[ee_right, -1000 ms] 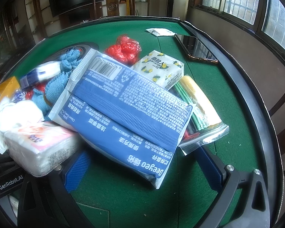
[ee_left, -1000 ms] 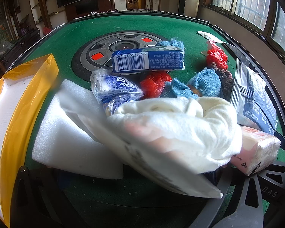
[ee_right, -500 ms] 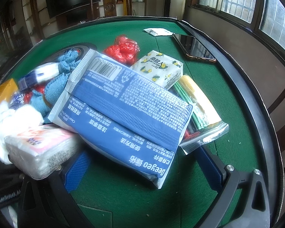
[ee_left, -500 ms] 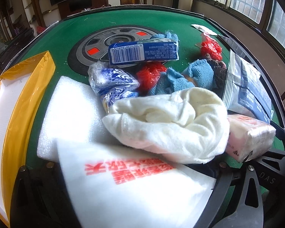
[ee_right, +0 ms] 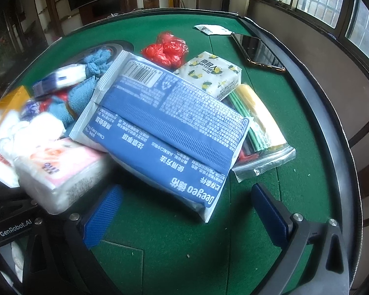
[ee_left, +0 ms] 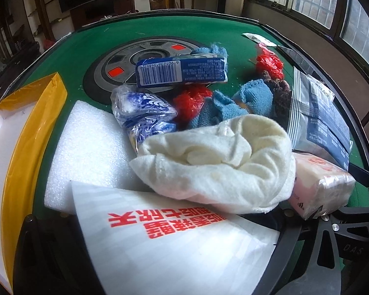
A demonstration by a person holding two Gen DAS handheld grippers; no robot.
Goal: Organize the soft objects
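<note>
Since 1 second ago, a white printed bag (ee_left: pixel 174 243) is brought near the cream towel (ee_left: pixel 216 157), presumably for packing; right gripper (ee_right: pixel 184 209) jaws are spread, left gripper's state cannot be told.

left jaws: hidden by white bag (ee_left: pixel 174 253) | pink tissue pack (ee_right: pixel 59 169): blurred

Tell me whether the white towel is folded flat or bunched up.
Bunched up. The white towel sits in a rumpled heap with rolls and creases, draped over the neighbouring packets.
</note>
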